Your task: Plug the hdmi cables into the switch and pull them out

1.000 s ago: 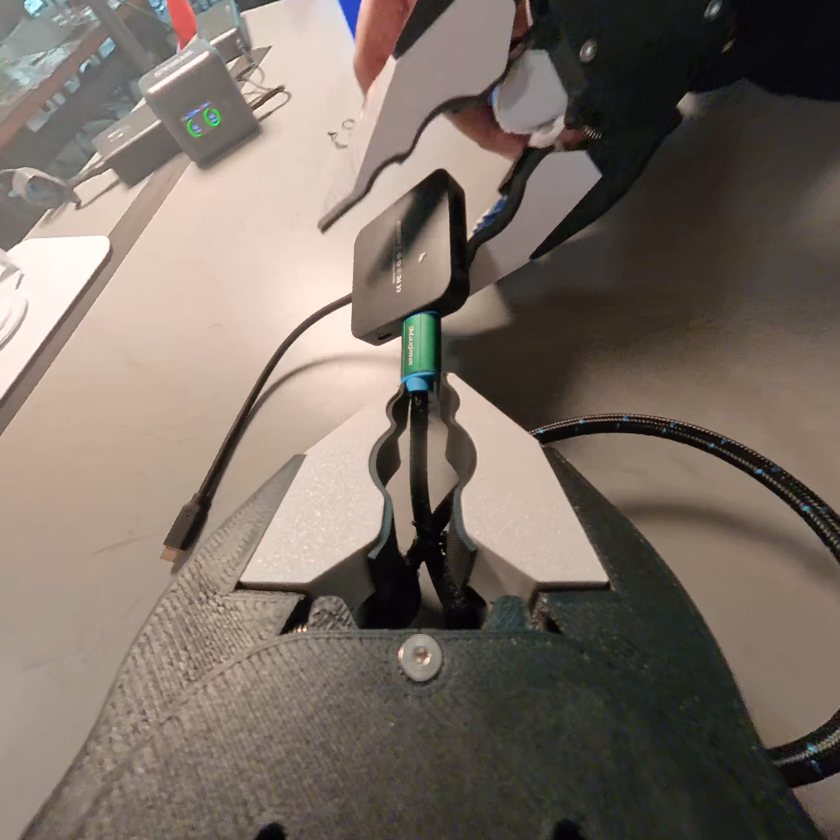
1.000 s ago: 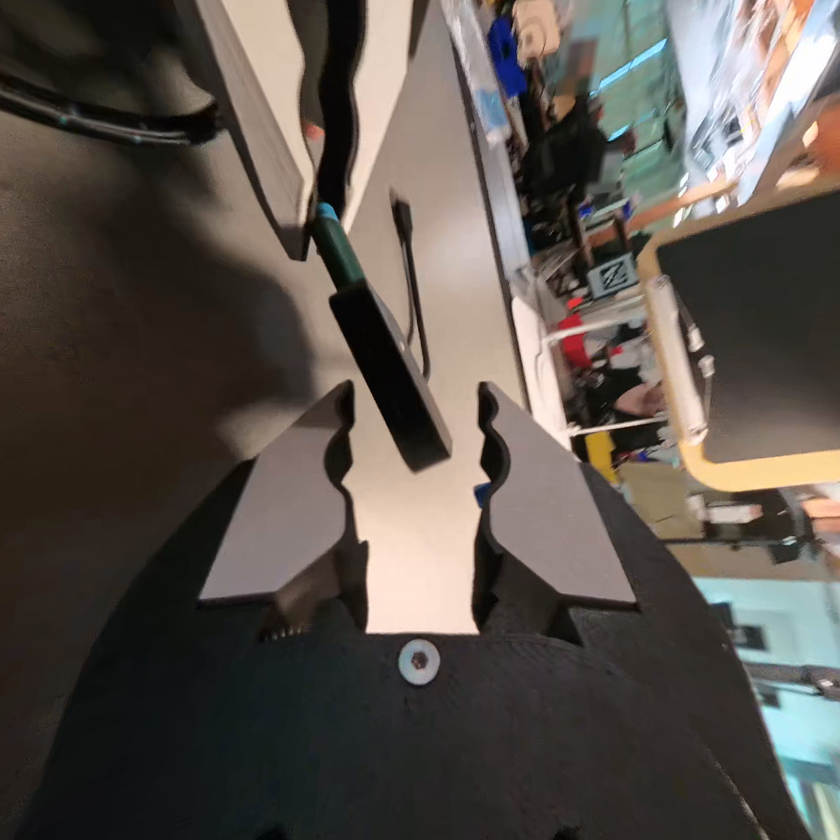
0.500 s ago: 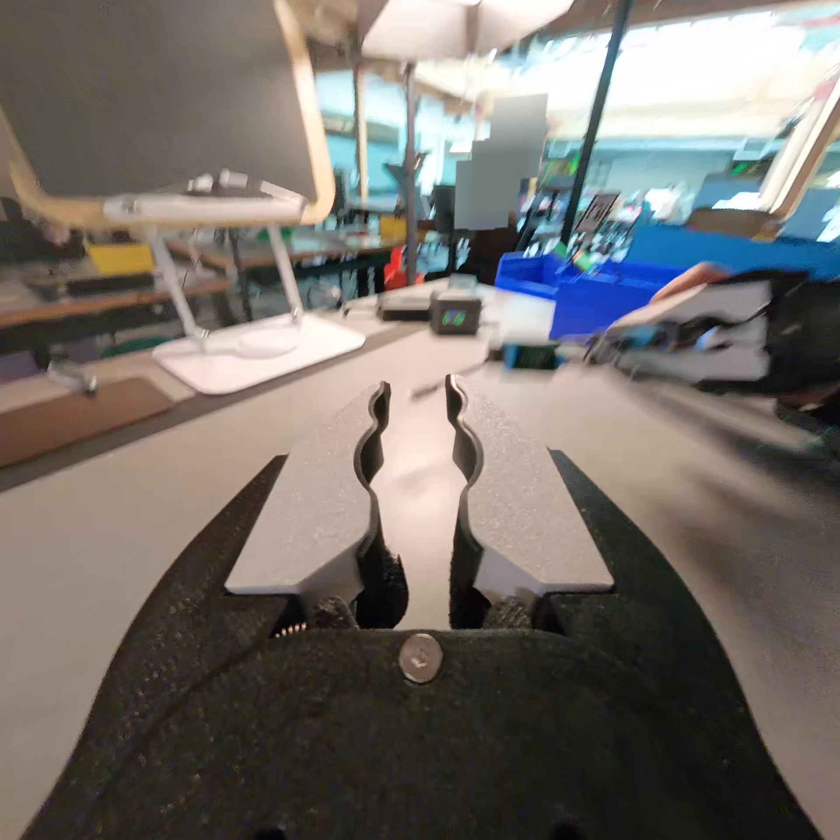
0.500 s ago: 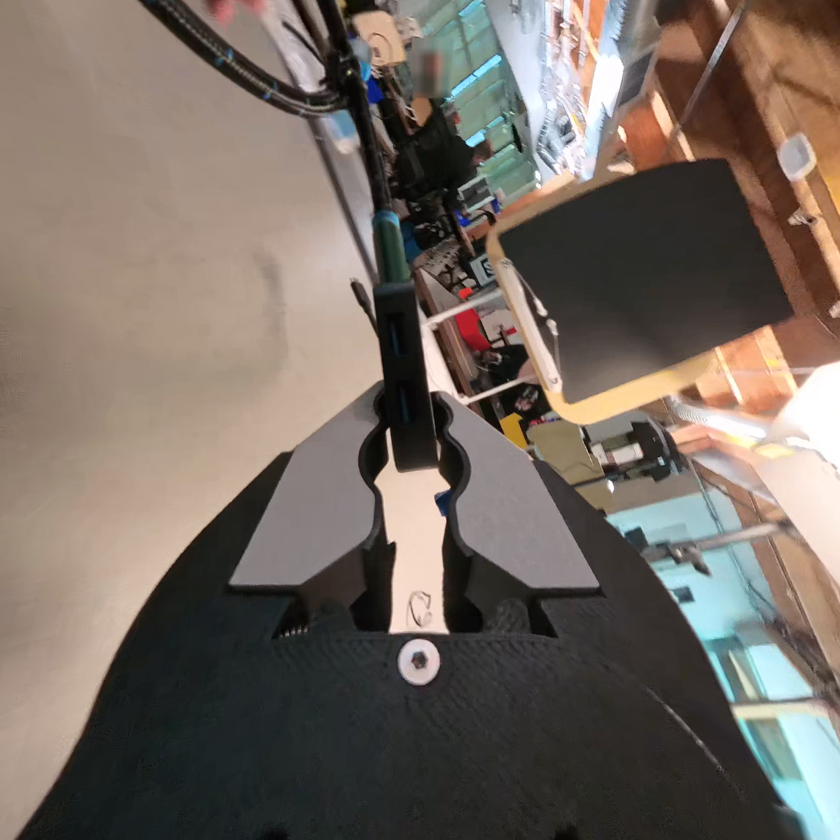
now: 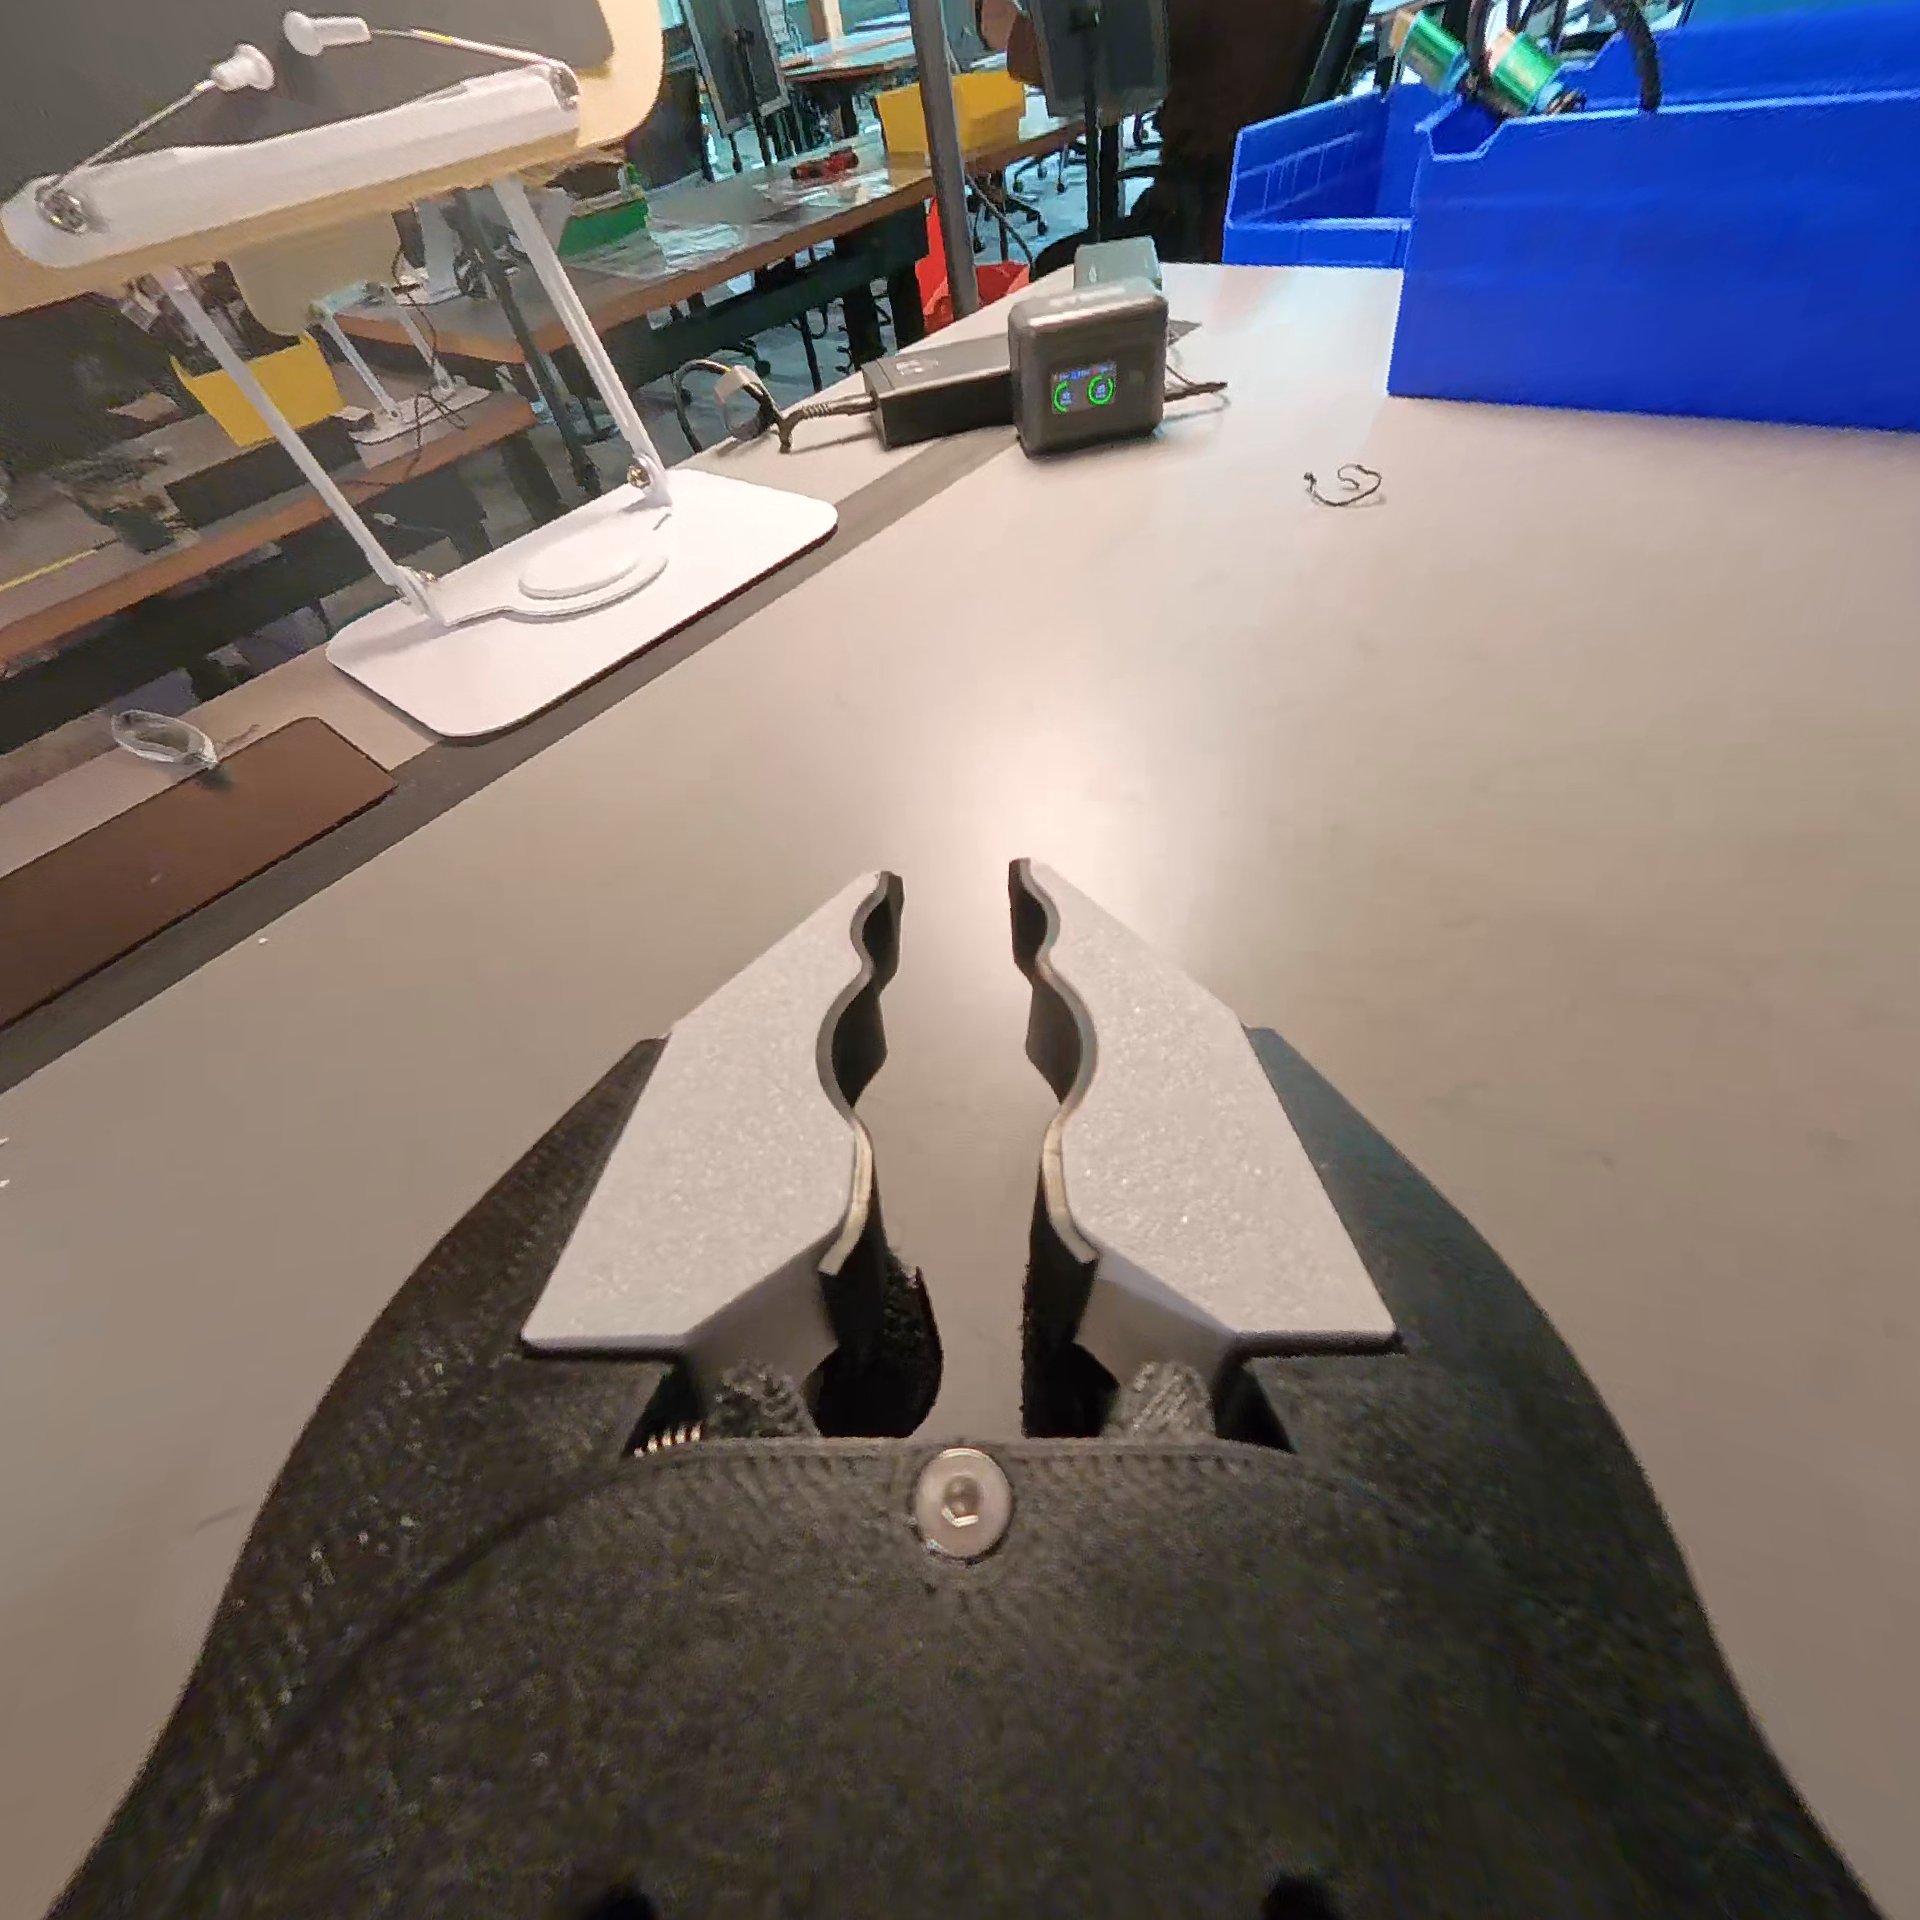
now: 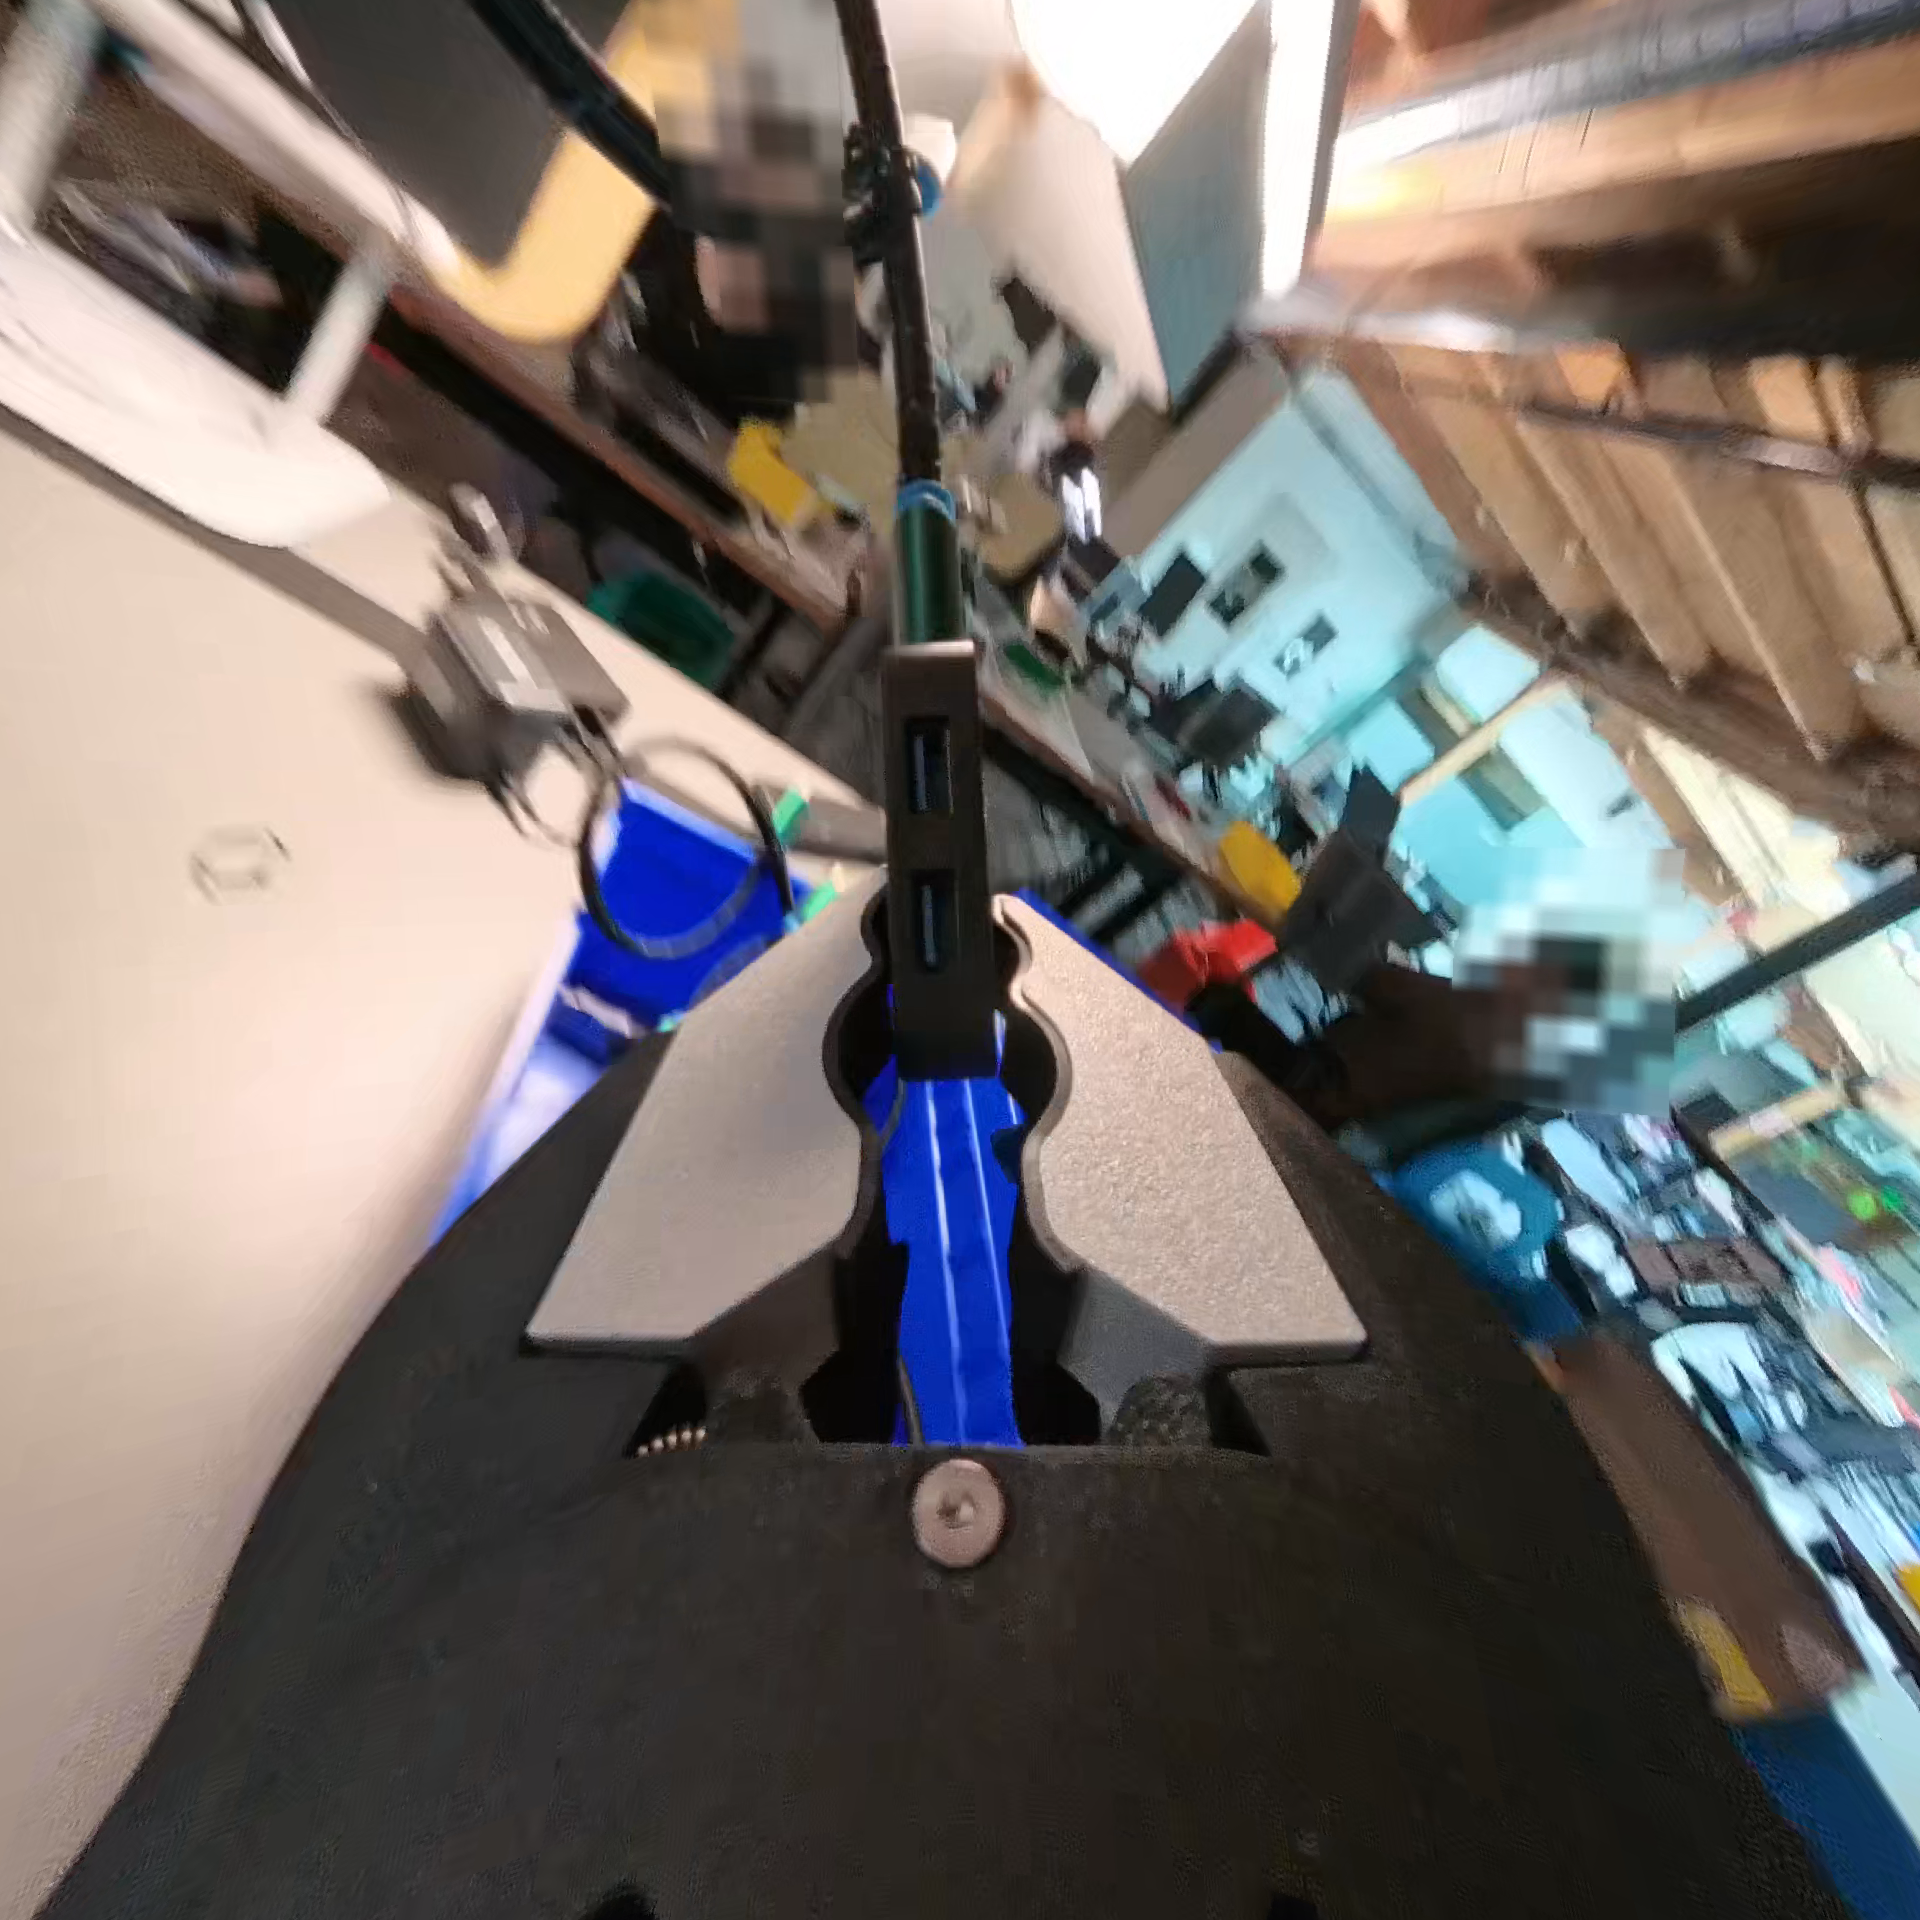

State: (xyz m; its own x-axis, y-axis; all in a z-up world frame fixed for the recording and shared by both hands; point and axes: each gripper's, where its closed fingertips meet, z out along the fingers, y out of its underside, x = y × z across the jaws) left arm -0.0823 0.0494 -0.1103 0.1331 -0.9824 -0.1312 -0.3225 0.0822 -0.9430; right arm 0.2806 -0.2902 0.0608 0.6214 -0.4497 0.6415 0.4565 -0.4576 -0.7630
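Observation:
In the right wrist view my right gripper (image 6: 932,914) is shut on the black switch (image 6: 930,790) and holds it edge-on, up off the table. The switch's side faces the camera with two blue ports. A green HDMI plug (image 6: 928,582) sits in the switch's far end, and its black braided cable (image 6: 902,312) runs up out of view. In the left wrist view my left gripper (image 5: 951,883) is open and empty, low over the grey table (image 5: 1351,831). Neither the switch nor the cable shows in that view.
Blue bins (image 5: 1662,229) stand at the table's far right. A grey charger with a lit screen (image 5: 1086,369) and a black power brick (image 5: 935,400) sit at the far edge. A white stand base (image 5: 582,613) and a brown mat (image 5: 177,862) lie on the left. A small wire loop (image 5: 1345,486) lies near the bins. Tip to tip, the grippers are about 50 cm apart.
My left gripper let go of the cable and swung away from the switch to face across the table. My right gripper closed on the switch and lifted it with the plug still in.

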